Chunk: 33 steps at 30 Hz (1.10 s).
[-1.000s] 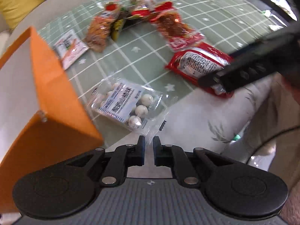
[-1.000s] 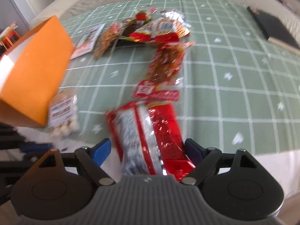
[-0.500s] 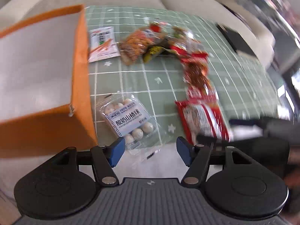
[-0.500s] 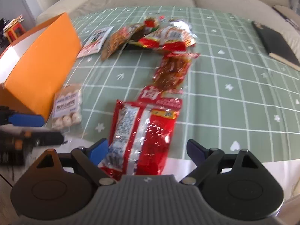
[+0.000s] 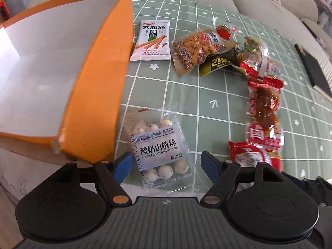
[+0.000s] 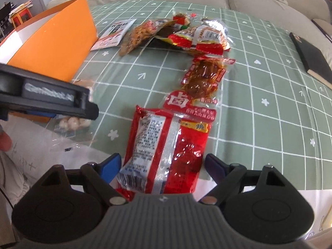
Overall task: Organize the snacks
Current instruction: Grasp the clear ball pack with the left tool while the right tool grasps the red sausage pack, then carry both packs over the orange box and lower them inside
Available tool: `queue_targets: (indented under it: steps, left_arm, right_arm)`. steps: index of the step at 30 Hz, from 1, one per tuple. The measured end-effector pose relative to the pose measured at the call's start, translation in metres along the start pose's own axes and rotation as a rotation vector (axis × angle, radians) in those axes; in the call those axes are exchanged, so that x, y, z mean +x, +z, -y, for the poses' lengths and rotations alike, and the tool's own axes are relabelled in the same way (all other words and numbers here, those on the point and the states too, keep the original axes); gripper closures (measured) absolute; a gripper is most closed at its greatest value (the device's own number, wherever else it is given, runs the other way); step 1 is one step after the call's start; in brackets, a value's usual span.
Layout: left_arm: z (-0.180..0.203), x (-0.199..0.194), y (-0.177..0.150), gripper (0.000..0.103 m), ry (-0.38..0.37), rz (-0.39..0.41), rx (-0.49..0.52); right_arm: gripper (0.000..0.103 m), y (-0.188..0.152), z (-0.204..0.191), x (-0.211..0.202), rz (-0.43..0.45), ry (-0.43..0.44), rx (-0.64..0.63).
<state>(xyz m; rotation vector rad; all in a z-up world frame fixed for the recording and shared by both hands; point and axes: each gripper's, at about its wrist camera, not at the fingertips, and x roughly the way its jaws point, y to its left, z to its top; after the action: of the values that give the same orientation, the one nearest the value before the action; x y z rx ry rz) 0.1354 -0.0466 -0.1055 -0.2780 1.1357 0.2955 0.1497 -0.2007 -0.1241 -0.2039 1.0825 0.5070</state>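
Left gripper [image 5: 166,164] jaws just opened wide, straddling the hawthorn ball bag [image 5: 159,149] beside the orange box [image 5: 97,87], pads not touching. Right gripper [image 6: 161,166] open around the red packet [image 6: 166,151]. Only the left wrist view shows the box's white inside; only the right shows the black notebook [image 6: 311,60] fully

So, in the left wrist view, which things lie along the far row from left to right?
Orange cardboard box → white spicy-strip sachet → clear bag of orange fried snack → black-and-gold packet → crinkled red-and-clear wrapper.
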Motion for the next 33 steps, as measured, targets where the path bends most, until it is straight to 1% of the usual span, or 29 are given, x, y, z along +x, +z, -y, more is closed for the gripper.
queue_targets:
  steps: [1,3,4,6,9,13,19,24,28,31,33]
  left_arm:
    - [0.003,0.002,-0.001,0.014,0.015,0.002,0.008]
    - [0.004,0.011,-0.001,0.014,0.029,-0.023,0.023]
    - [0.005,0.013,-0.003,0.011,0.040,-0.011,0.035]
    - [0.009,0.015,-0.005,0.010,0.061,0.008,0.074]
    - [0.008,0.015,-0.006,0.011,0.050,0.023,0.085]
    - [0.007,0.013,-0.007,0.028,0.023,0.048,0.117]
    - [0.010,0.012,-0.011,0.033,-0.027,0.061,0.199]
    - [0.008,0.005,-0.019,0.034,-0.075,0.064,0.225]
    - [0.001,-0.002,-0.023,0.034,-0.114,0.044,0.208]
    - [-0.001,-0.011,-0.024,0.034,-0.145,0.049,0.198]
    - [-0.002,-0.018,-0.025,0.034,-0.165,0.059,0.196]
  right_arm:
    - [0.020,0.001,0.000,0.001,0.004,-0.003,0.001]
    - [0.022,0.002,-0.001,0.002,0.011,-0.019,0.000]
    - [0.022,0.002,0.000,0.002,0.013,-0.023,0.000]
    - [0.022,0.002,0.000,0.003,0.016,-0.033,0.000]
    - [0.023,0.002,0.002,0.003,0.018,-0.049,0.008]
    - [0.026,0.003,0.006,0.003,0.022,-0.060,0.028]
    - [0.031,0.002,0.010,0.001,0.027,-0.055,0.050]
    - [0.032,0.001,0.017,-0.002,0.021,-0.042,0.089]
    - [0.032,0.000,0.026,-0.008,0.011,0.011,0.160]
    - [0.032,-0.001,0.038,-0.014,0.014,0.061,0.247]
    - [0.032,-0.001,0.043,-0.020,0.024,0.063,0.289]
